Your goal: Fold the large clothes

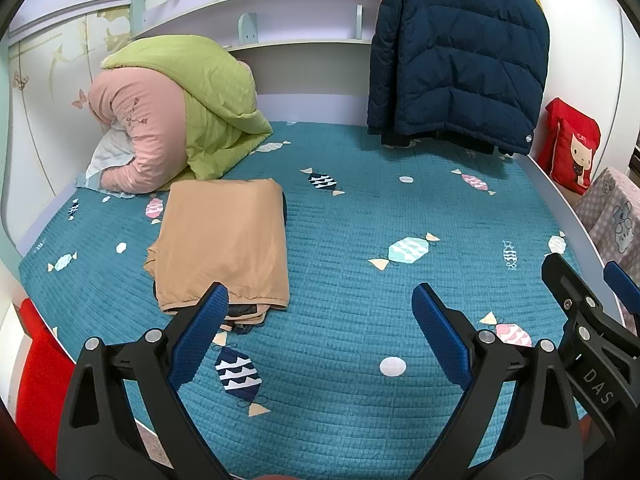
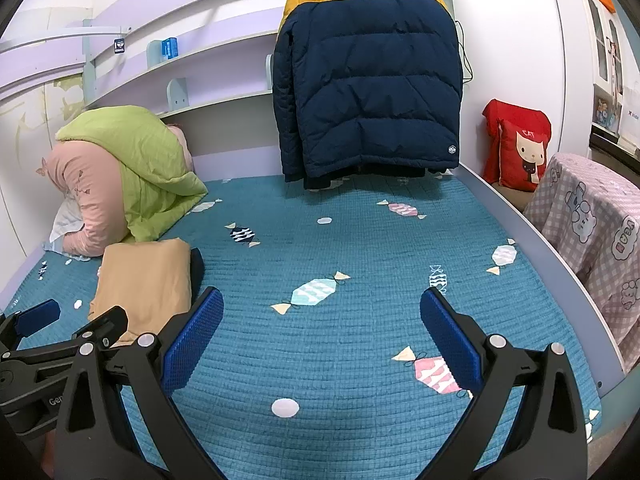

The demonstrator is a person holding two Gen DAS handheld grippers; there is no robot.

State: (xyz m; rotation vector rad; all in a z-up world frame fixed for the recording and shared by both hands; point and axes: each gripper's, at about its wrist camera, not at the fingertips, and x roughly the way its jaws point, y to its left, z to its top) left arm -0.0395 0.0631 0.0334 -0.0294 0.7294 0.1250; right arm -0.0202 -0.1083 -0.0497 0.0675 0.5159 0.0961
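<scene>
A tan garment lies folded into a rectangle on the teal bed cover, left of centre; it also shows in the right wrist view. A dark layer peeks out at its near edge. A navy and yellow puffer jacket hangs at the back of the bed, also in the right wrist view. My left gripper is open and empty, its left finger just in front of the tan garment's near edge. My right gripper is open and empty over the bare cover.
A green and pink quilt pile with a white pillow sits at the back left corner. Red cat cushions and a checked pink cloth lie past the bed's right rail. Shelves run along the back wall. A red object stands at the left edge.
</scene>
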